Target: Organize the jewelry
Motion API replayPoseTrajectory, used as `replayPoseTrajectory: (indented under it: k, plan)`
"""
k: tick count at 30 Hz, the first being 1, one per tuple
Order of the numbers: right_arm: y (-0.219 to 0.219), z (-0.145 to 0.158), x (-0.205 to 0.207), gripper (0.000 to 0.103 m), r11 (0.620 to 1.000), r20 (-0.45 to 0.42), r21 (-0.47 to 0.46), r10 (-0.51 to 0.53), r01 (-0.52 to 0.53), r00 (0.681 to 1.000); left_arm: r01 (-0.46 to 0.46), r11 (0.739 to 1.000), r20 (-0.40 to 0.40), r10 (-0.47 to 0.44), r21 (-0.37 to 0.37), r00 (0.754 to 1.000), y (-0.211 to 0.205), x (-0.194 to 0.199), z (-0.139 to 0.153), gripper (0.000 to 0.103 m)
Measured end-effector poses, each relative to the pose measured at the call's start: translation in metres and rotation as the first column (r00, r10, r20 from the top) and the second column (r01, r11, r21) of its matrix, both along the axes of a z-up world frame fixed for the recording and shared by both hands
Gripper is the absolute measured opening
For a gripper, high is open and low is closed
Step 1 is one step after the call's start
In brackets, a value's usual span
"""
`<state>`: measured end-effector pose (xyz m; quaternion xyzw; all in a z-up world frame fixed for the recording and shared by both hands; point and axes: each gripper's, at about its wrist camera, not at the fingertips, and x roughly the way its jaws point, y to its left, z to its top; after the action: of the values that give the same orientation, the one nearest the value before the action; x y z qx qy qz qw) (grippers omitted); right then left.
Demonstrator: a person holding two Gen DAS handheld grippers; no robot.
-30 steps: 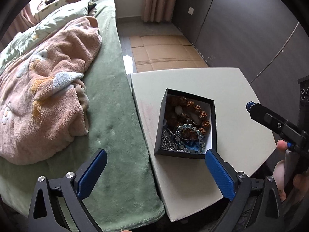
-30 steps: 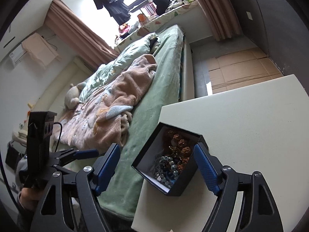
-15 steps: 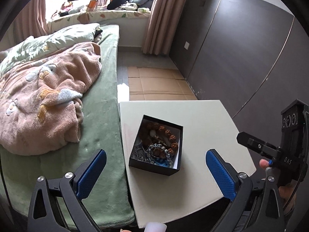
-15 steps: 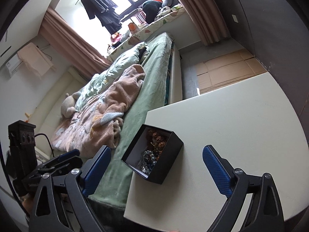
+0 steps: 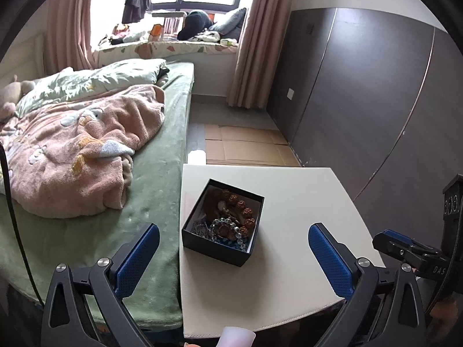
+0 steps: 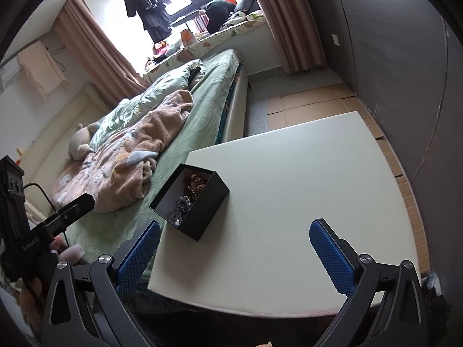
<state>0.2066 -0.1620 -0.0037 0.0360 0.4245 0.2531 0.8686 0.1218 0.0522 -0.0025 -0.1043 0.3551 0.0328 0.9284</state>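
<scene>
A: Black box (image 5: 222, 223) sits on the white desk (image 5: 303, 202), near the edge by the bed (image 5: 150, 179). Lid off, beads and chains piled inside, so reachable from above.

B: Grippers?

A: Left gripper (image 5: 233, 256) wide, empty. Right gripper (image 6: 234, 253) same. Both hang short of the box.

B: Obstructions?

A: None on the desk. Tangle likely snags.

- Your cream table (image 5: 289, 274) stands just beside the bed (image 5: 150, 217); it bears only the open black box (image 5: 221, 224), near its bed-side edge
- Your bed carries a rumpled pink blanket (image 5: 75, 156)
</scene>
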Motion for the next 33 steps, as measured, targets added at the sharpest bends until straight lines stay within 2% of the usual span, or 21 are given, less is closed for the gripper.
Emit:
replayPoseTrajectory:
  k: [4,9,15,22,30,33]
  plan:
    - [-0.017,0.007,-0.013,0.103,0.998,0.0,-0.02,-0.063,0.063,0.998,0.016,1.0,0.004,-0.016,0.024,1.0,-0.013,-0.009,-0.001,0.103]
    - [-0.025,0.015,-0.03,0.103,0.994,0.033,-0.035,-0.098,0.099,0.995,0.024,1.0,0.024,-0.024,0.018,0.999,-0.025,-0.02,-0.002,0.103]
    - [-0.025,0.001,-0.045,0.103,0.99,0.066,-0.094,-0.094,0.1,0.993,0.051,0.998,0.008,-0.052,0.034,0.999,-0.031,-0.021,-0.009,0.103]
    - [-0.027,0.009,-0.05,0.103,0.991,0.097,-0.088,-0.095,0.103,0.991,0.045,0.998,0.02,-0.046,0.041,0.999,-0.031,-0.025,-0.01,0.103]
    - [-0.035,0.01,-0.05,0.103,0.988,0.078,-0.087,-0.12,0.126,0.99,0.039,0.996,0.045,-0.042,0.081,0.998,-0.037,-0.029,-0.008,0.103]
    - [-0.038,0.013,-0.052,0.103,0.987,0.088,-0.081,-0.132,0.14,0.987,0.04,0.996,0.047,-0.043,0.074,0.998,-0.036,-0.029,-0.008,0.103]
